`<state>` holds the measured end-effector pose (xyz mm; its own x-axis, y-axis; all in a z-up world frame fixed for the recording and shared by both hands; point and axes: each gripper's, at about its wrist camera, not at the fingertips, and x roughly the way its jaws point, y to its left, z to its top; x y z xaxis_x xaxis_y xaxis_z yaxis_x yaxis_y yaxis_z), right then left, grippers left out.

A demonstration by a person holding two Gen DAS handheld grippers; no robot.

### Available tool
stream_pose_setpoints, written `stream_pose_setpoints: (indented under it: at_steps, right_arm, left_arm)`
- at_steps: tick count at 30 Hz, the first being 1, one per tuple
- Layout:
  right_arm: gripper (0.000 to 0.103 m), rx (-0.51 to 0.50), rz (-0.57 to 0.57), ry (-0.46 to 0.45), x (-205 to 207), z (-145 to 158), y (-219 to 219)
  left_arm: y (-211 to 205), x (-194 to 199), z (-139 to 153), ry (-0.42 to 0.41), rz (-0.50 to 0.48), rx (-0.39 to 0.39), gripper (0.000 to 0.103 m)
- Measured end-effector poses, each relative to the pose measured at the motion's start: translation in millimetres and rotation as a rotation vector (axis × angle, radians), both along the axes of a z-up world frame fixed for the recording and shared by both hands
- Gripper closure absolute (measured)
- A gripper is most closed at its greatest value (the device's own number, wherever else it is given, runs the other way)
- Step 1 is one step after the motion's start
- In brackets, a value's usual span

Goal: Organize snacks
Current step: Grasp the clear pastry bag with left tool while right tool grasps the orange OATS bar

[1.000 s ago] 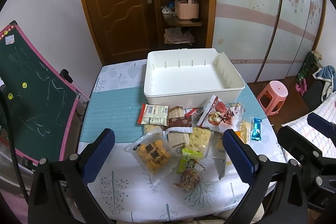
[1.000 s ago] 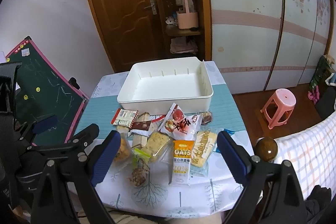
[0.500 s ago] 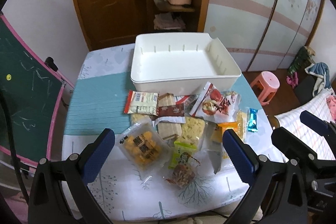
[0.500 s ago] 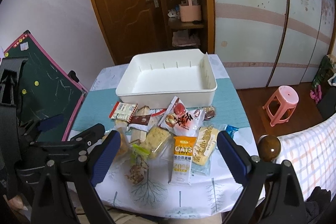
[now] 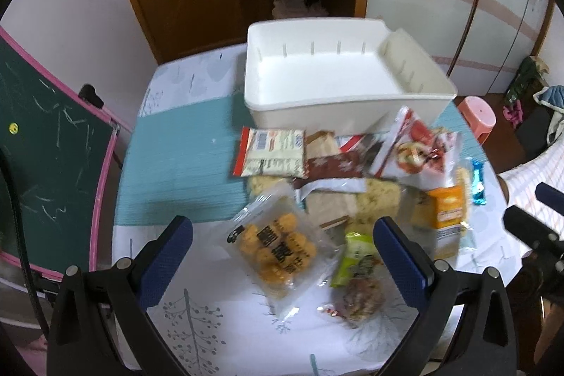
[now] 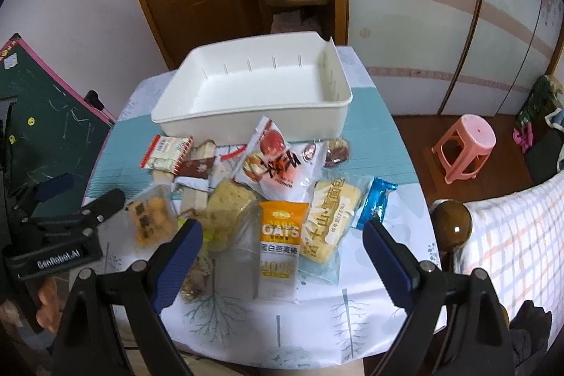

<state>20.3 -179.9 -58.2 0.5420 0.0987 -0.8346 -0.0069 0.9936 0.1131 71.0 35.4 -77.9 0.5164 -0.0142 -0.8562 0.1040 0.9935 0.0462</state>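
Note:
A deep white bin (image 5: 345,104) stands empty at the back of the table, also seen as the white bin (image 6: 246,125) in the right wrist view. A pile of wrapped snacks lies in front of it. My left gripper (image 5: 282,226) is open above a clear bag of orange puffs (image 5: 278,245), with a green packet (image 5: 356,263) beside it. My right gripper (image 6: 282,226) is open over an orange oats bar (image 6: 280,235) and a yellow bread pack (image 6: 331,217). Behind them lie a red-and-white bag (image 6: 275,164), a cracker pack (image 6: 165,157) and a blue candy (image 6: 375,203).
A green chalkboard (image 5: 46,164) with a pink frame leans at the table's left side. To the right are a pink stool (image 6: 465,143), a round wooden bedpost knob (image 6: 451,224) and a checked bed cover (image 6: 511,235). A teal runner (image 5: 176,171) crosses the table.
Both grippers have dropped lower and closer to the snack pile, which now looks larger. Both stay open and no snack has moved.

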Motion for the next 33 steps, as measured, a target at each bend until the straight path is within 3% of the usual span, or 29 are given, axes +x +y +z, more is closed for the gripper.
stream_pose_setpoints:
  at_steps: [5, 9, 15, 19, 27, 29, 33]
  right_arm:
    - [0.010, 0.023, -0.016, 0.063, 12, -27, -13]
    - [0.012, 0.043, -0.034, 0.125, 20, -51, -23]
    - [0.017, 0.066, 0.006, 0.214, 28, -82, -15]
    - [0.025, 0.087, 0.027, 0.270, 30, -100, -9]
    - [0.026, 0.041, 0.024, 0.276, 31, -112, 0]
    - [0.025, 0.029, 0.026, 0.275, 31, -112, 2]
    - [0.025, 0.003, 0.033, 0.271, 31, -114, 5]
  left_arm:
    - [28, 14, -38, 0.085, 0.036, -0.018, 0.001]
    - [53, 22, -75, 0.192, 0.083, -0.088, 0.001]
    - [73, 27, -109, 0.288, 0.115, -0.170, 0.001]
    - [78, 29, -122, 0.326, 0.118, -0.252, 0.001]
    - [79, 48, -149, 0.379, 0.135, -0.414, 0.001]
    - [79, 53, -154, 0.392, 0.145, -0.436, 0.001]
    - [68, 60, -152, 0.396, 0.171, -0.406, 0.001]
